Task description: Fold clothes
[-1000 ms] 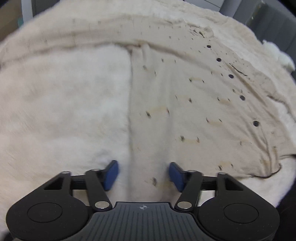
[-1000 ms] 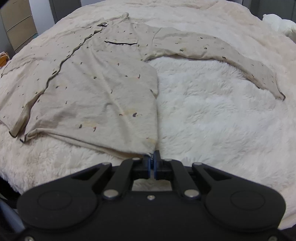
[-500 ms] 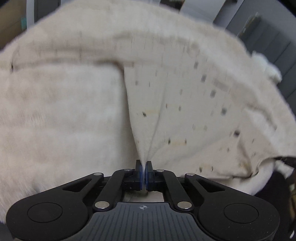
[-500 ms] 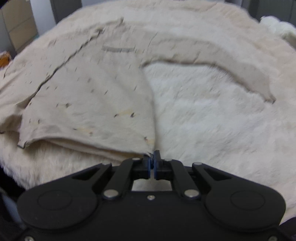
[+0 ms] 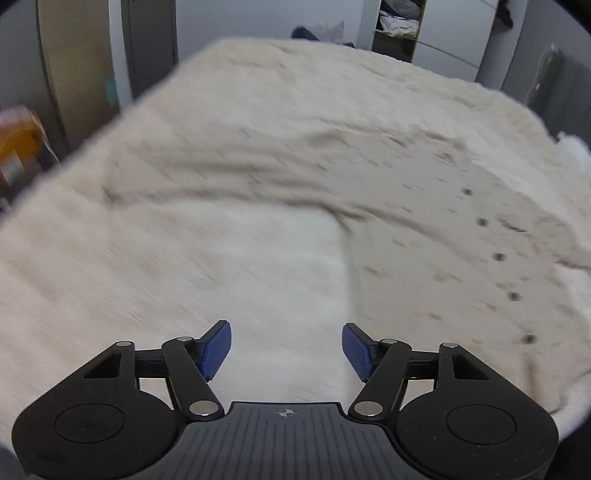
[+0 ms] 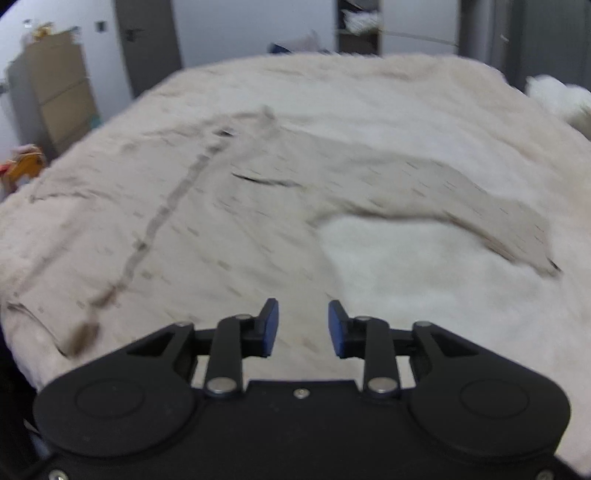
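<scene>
A beige long-sleeved shirt (image 6: pixel 207 229) with small dark marks and a button placket lies spread on a cream fluffy blanket (image 6: pixel 424 295). Its right sleeve (image 6: pixel 480 206) curves out to the right. In the left wrist view the same shirt (image 5: pixel 443 258) fills the right half, with its other sleeve (image 5: pixel 221 177) stretching left. My left gripper (image 5: pixel 286 345) is open above bare blanket by the shirt's left edge. My right gripper (image 6: pixel 303 326) is open over the shirt's lower right side. Neither holds anything. Both views are motion-blurred.
The blanket covers a bed. Cardboard boxes (image 6: pixel 59 92) and an orange item (image 6: pixel 26 166) stand past the bed's left side. Dark doors and a shelf (image 6: pixel 358 29) are at the back. A white fluffy item (image 6: pixel 554 99) lies at the far right.
Both grippers let go of the shirt's lower corners and opened. Both have lifted and pulled back, so more of the bed and room shows. The shirt now lies flat.
</scene>
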A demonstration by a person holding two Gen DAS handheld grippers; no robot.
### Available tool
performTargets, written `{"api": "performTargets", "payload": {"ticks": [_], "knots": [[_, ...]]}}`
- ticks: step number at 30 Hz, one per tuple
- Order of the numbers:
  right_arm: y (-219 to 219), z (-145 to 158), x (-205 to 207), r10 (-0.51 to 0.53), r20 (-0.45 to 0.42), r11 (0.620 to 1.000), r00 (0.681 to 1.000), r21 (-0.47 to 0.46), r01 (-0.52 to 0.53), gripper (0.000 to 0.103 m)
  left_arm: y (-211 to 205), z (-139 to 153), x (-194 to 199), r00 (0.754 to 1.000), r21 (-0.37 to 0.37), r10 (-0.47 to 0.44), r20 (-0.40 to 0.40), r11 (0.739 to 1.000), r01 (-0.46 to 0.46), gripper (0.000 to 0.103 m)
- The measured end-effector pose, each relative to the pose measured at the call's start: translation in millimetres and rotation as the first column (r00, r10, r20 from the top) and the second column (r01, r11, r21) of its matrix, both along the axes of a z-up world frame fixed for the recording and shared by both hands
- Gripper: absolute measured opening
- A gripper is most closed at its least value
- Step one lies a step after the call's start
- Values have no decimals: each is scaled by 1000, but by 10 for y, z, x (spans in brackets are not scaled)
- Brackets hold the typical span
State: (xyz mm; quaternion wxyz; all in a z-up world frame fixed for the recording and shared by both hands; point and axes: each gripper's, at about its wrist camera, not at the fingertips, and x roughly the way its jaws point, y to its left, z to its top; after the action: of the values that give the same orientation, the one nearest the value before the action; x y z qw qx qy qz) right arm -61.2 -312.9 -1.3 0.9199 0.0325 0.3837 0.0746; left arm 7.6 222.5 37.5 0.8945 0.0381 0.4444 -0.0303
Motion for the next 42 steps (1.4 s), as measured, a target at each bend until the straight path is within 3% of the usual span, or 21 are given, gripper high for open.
{"api": "performTargets", "payload": {"ticks": [5, 8, 14, 23, 28, 30, 33, 36, 40, 42], "knots": [[589, -222, 336, 81, 14, 993, 997, 88, -82, 40, 213, 205, 216, 998, 169, 10, 68, 985, -21, 92], [929, -339, 488, 103, 1, 986, 995, 132, -102, 43, 145, -15, 400, 996, 138, 23, 82, 990, -35, 92], [1581, -382, 455, 194, 24, 981, 981, -3, -194, 44, -60, -494, 799, 994, 115, 80, 78, 989, -88, 92], [1958, -444, 442, 188, -21, 981, 982, -52, -189, 44, -25, -723, 1125, 987, 3, 131, 98, 991, -132, 94], [2205, -397, 453, 176, -38, 984, 984, -29, -177, 44, 153, -820, 1514, 976, -207, 210, 64, 959, -193, 94], [2401, -369, 439, 210, -34, 976, 977, -50, -211, 44, 361, -875, 1638, 960, -297, 275, 45, 922, -250, 94], [2698, -314, 426, 272, -24, 958, 962, -84, -273, 44, 673, -957, 1822, 930, -424, 367, 4, 843, -331, 94], [2924, -280, 445, 305, -24, 948, 952, -91, -306, 48, 1129, -1168, 1835, 868, -521, 496, -35, 732, -439, 94], [3163, -298, 516, 307, -49, 947, 950, -81, -310, 48, 1659, -1531, 1955, 807, -665, 575, -135, 551, -503, 91], [3220, -324, 550, 299, -59, 948, 952, -93, -303, 48, 1753, -1583, 2031, 788, -709, 604, -123, 502, -495, 93]]}}
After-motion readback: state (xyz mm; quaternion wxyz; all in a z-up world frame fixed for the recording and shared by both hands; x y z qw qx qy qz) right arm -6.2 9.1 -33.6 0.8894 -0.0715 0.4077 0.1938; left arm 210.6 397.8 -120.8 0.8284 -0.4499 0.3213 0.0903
